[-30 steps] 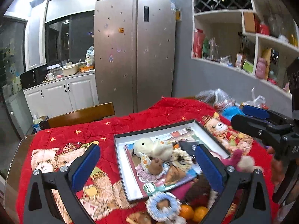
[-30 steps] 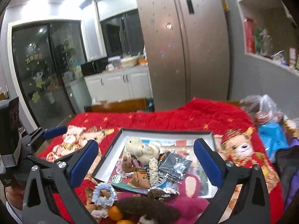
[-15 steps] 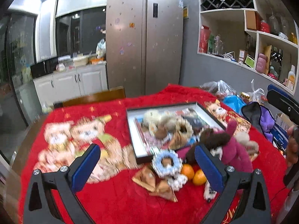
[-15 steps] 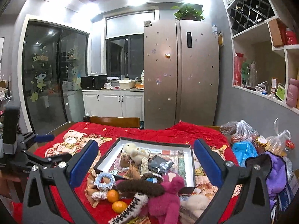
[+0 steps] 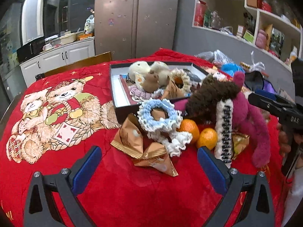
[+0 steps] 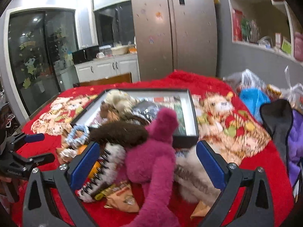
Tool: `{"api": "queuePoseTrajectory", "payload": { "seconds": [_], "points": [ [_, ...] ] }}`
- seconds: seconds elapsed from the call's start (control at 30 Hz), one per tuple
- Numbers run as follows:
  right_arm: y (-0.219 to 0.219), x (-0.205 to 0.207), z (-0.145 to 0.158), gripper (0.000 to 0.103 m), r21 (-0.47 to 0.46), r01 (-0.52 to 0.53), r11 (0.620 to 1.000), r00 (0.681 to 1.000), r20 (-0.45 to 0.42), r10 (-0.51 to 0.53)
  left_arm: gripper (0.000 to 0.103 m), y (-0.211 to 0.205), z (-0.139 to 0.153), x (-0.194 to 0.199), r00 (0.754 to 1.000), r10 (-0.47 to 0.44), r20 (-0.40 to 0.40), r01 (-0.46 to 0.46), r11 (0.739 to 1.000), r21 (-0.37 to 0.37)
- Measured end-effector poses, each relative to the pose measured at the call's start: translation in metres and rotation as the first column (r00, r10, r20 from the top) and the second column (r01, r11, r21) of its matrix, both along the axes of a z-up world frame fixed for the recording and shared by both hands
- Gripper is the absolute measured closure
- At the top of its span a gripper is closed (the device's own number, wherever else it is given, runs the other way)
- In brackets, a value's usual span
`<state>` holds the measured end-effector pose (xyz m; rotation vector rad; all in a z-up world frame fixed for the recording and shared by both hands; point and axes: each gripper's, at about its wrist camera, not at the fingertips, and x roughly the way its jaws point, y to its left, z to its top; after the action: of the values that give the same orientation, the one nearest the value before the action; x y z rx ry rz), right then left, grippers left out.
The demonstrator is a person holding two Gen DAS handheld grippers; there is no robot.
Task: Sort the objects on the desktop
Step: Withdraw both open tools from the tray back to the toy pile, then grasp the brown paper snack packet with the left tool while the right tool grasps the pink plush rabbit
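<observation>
Hidden/unclear: right wrist view is motion-blurred, so small bits under the plush pile can't be made out; box (image 5: pixel 121 102) contents overlap, far corner cut off behind toys.
Left gripper (image 5: pixel 149 162): jaws wide apart, nothing between them, low over the red cloth (image 5: pixel 132 194) on the desk, just short of the gold packets.
Right gripper (image 6: pixel 147 160): jaws apart, magenta plush (image 6: pixel 151 162) sits between them w/o being clamped; touching or not, can't tell.
Textures: magenta plush fuzzy & long-limbed; brown furry piece (image 5: pixel 210 96) lying across it; blue crochet scrunchie (image 5: pixel 157 115) w/ white frill edge; crinkly gold foil packets (image 5: pixel 142 143).
Counts: 2 oranges (image 5: pixel 206 138), side by side, touching the scrunchie pile; 1 furry white hair claw (image 5: pixel 225 128) w/ black teeth; 2 gold packets in front.
Task items: heaped on cloth just outside box's near wall, more inside it.
</observation>
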<state>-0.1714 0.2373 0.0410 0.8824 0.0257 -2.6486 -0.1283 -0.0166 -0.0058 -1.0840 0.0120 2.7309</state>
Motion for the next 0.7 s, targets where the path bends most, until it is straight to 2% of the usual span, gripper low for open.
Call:
{"api": "queuePoseTrajectory", "payload": {
  "seconds": [0.13, 0.37, 0.53, 0.7],
  "points": [
    [0.006, -0.013, -0.018, 0.000, 0.014, 0.007, 1.000, 0.999, 0.046, -0.007, 0.000, -0.002, -0.008, -0.004, 0.999, -0.007, 0.031, 0.007, 1.000, 0.015],
    [0.001, -0.018, -0.031, 0.000, 0.048, -0.002, 0.999, 0.999, 0.051, 0.000, 0.000, -0.011, -0.017, -0.010, 0.998, -0.007, 0.068, 0.005, 0.999, 0.032],
    [-0.008, -0.021, -0.038, 0.000, 0.098, 0.015, 0.995, 0.999, 0.045, -0.020, 0.000, -0.009, -0.025, -0.015, 0.997, -0.020, 0.081, 0.019, 1.000, 0.011],
    [-0.015, -0.022, -0.042, 0.000, 0.139, 0.023, 0.990, 0.999, 0.040, -0.029, 0.000, -0.019, -0.029, -0.021, 0.994, -0.013, 0.111, 0.006, 0.998, 0.067]
  ]
}}
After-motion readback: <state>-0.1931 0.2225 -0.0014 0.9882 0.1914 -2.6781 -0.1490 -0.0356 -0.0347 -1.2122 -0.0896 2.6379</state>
